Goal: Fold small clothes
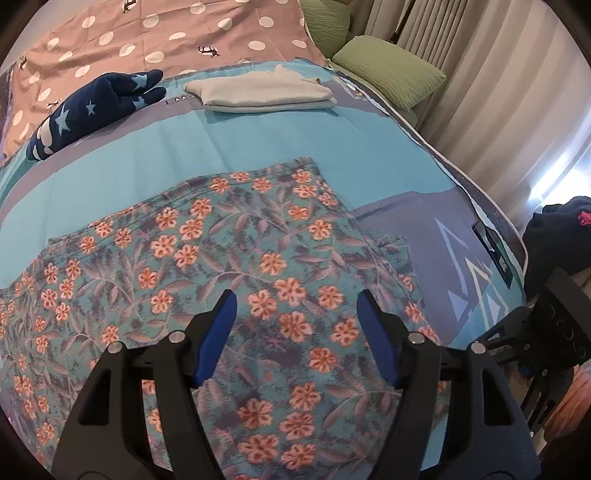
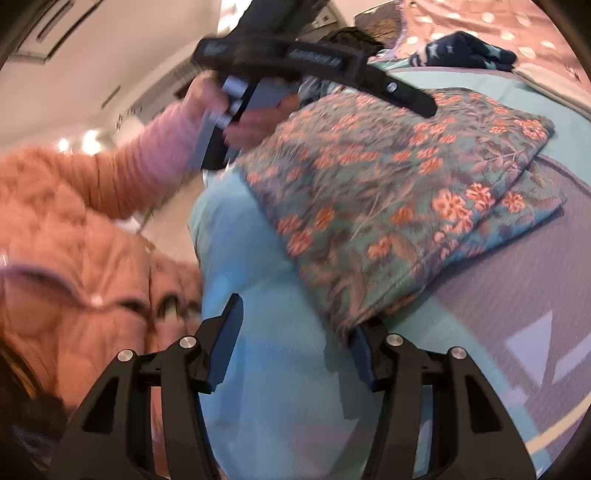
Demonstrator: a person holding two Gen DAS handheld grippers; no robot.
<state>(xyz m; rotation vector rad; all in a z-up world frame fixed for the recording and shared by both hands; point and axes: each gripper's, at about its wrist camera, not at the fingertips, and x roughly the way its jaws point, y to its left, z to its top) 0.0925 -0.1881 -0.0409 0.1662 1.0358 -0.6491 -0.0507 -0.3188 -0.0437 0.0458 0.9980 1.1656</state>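
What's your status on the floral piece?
Left tool open above floral garment. Right tool open at its folded corner. Nothing blocking; folded grey garment sits well beyond.

Right wrist view motion-blurred; floral garment (image 1: 229,295) near edge cut off.

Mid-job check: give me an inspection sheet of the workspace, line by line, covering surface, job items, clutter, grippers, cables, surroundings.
Surface: bed with a blue and grey bedspread; a pink polka-dot sheet lies at its far end.
Job's things: floral garment lies folded in layers in the foreground; folded pale garment and rolled navy star-print garment lie apart further back.
Clutter: dark clothing pile lies off the bed's right edge.
Grippers: left gripper open above the floral garment; right gripper open at the garment's near corner, contact unclear because of blur.
Cables: nothing seen.
Surroundings: green pillows, curtains.
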